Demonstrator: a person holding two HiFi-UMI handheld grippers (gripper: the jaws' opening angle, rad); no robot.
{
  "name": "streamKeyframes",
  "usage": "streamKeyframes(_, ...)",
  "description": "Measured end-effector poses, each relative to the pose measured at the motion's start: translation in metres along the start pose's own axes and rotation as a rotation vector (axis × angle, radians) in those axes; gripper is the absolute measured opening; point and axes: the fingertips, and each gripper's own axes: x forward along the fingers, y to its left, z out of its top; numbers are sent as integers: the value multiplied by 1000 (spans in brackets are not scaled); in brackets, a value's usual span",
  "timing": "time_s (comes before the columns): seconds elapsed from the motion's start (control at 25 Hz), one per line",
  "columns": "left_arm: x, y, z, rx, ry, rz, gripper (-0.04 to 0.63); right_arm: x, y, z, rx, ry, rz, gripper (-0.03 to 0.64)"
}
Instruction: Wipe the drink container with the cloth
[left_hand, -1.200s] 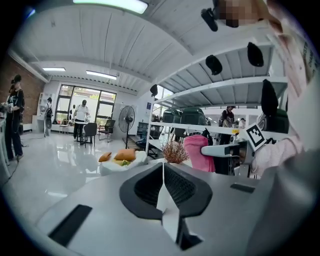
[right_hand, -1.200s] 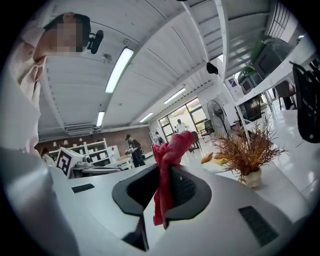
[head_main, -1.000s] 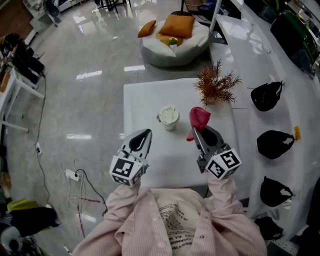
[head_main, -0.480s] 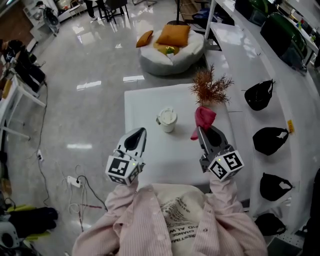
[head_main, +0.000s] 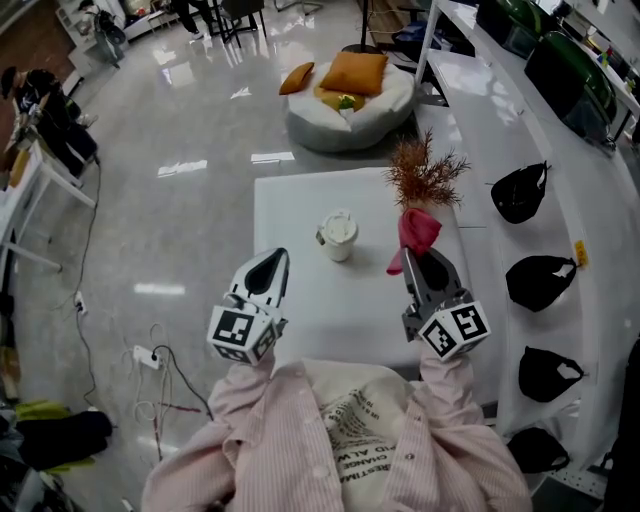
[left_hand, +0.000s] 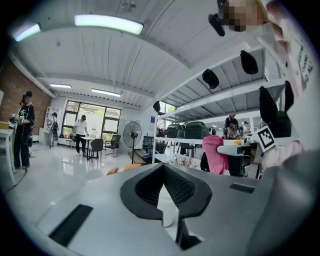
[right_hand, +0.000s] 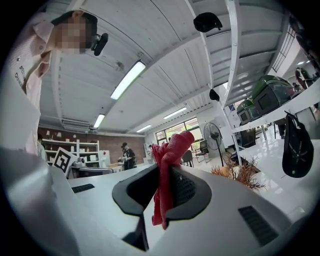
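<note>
Cloth (head_main: 417, 232) hung pinched in right gripper (head_main: 421, 258); left gripper (head_main: 272, 264) closed, empty. Drink container (head_main: 338, 235) stood at ten o'clock from cloth (left gripper marginally nearer).

One white table (head_main: 300, 320) fills the middle of the head view. On it stand one cup (head_main: 338, 236) and one dried plant (head_main: 425, 175). One pink cloth (head_main: 417, 232) shows just right of the cup. There are two grippers, the left gripper (head_main: 272, 262) and the right gripper (head_main: 425, 262), either side of the lower middle. Four black caps (head_main: 519, 192), (head_main: 545, 283), (head_main: 548, 377), (head_main: 535, 450) run down the right edge. At top centre sits one beanbag (head_main: 340, 110) with two orange cushions (head_main: 353, 72), (head_main: 295, 78). One power strip (head_main: 146, 355) lies at lower left. One standing fan (left_hand: 131, 137) shows left of centre in the left gripper view.
</note>
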Motion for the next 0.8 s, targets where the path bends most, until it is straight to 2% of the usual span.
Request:
streamKeyframes(0.24,-2,0,0,5,0,1,2,-4,1,-2,-34,12,-15,48)
streamKeyframes(0.8,-4,-1,-4,22,17,11,2,-15,-5,-4,-43,23,-41,48)
